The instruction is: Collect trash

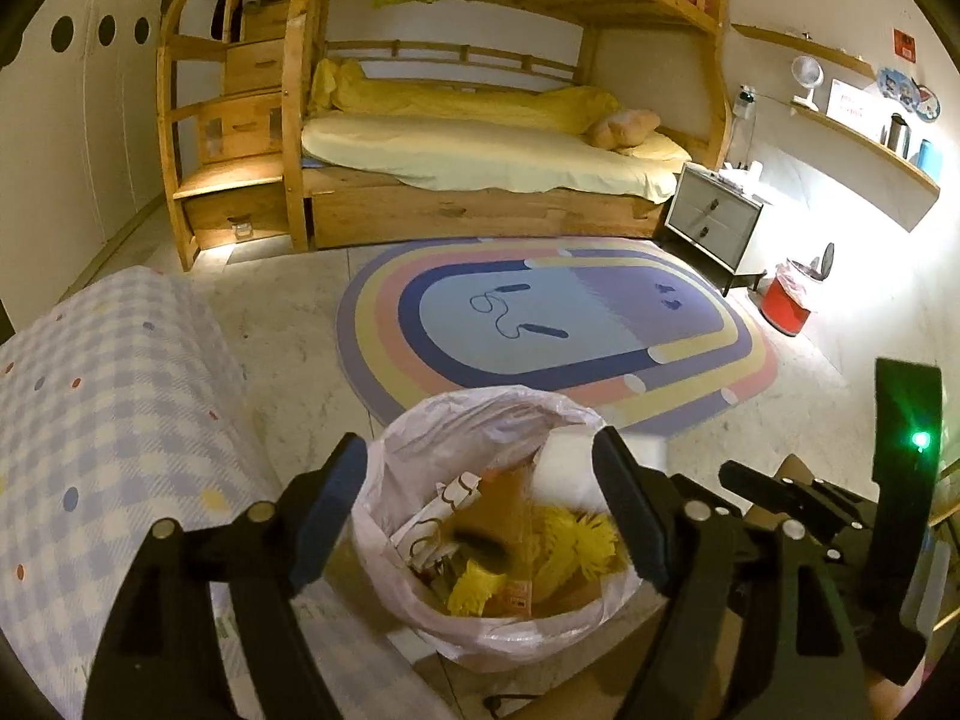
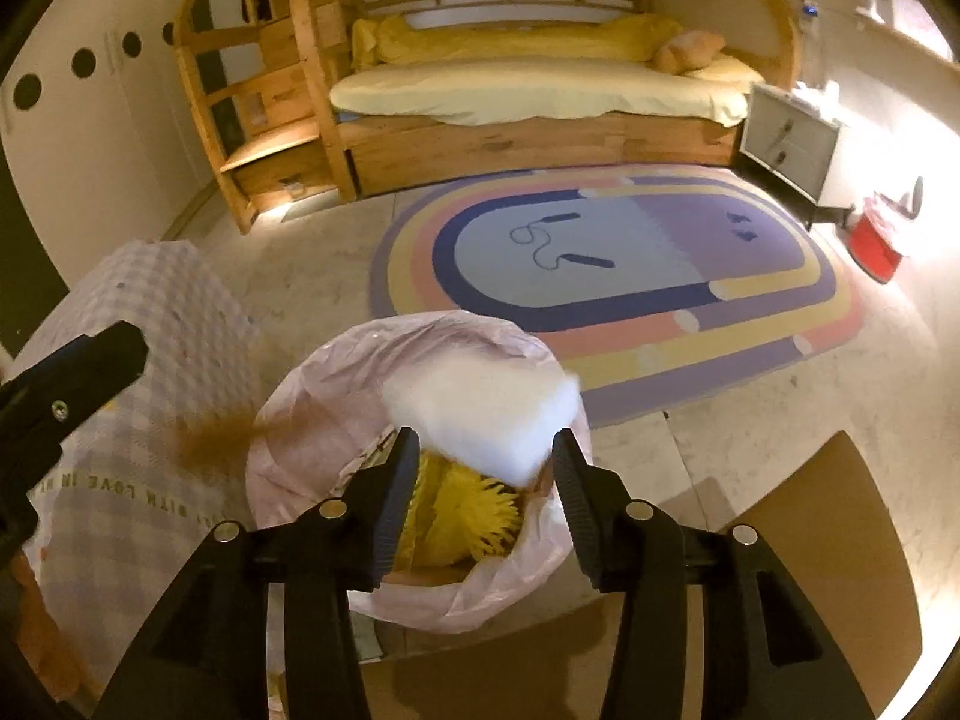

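Nearest our lens, at the bottom of the left wrist view, the black two-finger left gripper point(image 1: 480, 510) stands wide, its fingers either side of the pale pink plastic trash bag point(image 1: 384, 516) and gripping nothing. The bag's mouth gapes at lower centre of the frame, just below the near edge of the oval rainbow-striped rug point(image 1: 708, 324). Inside the bag we make out yellow fringed scraps point(image 1: 576, 546) and printed wrappers; a dark smudge among them is too blurred for us to name.

In the right wrist view the black right gripper point(image 2: 486, 486) is likewise spread wide at bottom centre. A white fluffy wad point(image 2: 480, 414) sits just beyond its tips over the bag's opening, smeared by motion; we cannot tell whether the fingers touch it. A brown blur point(image 2: 210, 432) streaks across the bag's left rim, its shape unreadable.

A lilac checked fabric cover point(image 1: 108, 408) fills the left of the frame, cut off by the edge. At far right, a red bin point(image 1: 786, 303) stands beside the grey nightstand point(image 1: 714, 216).
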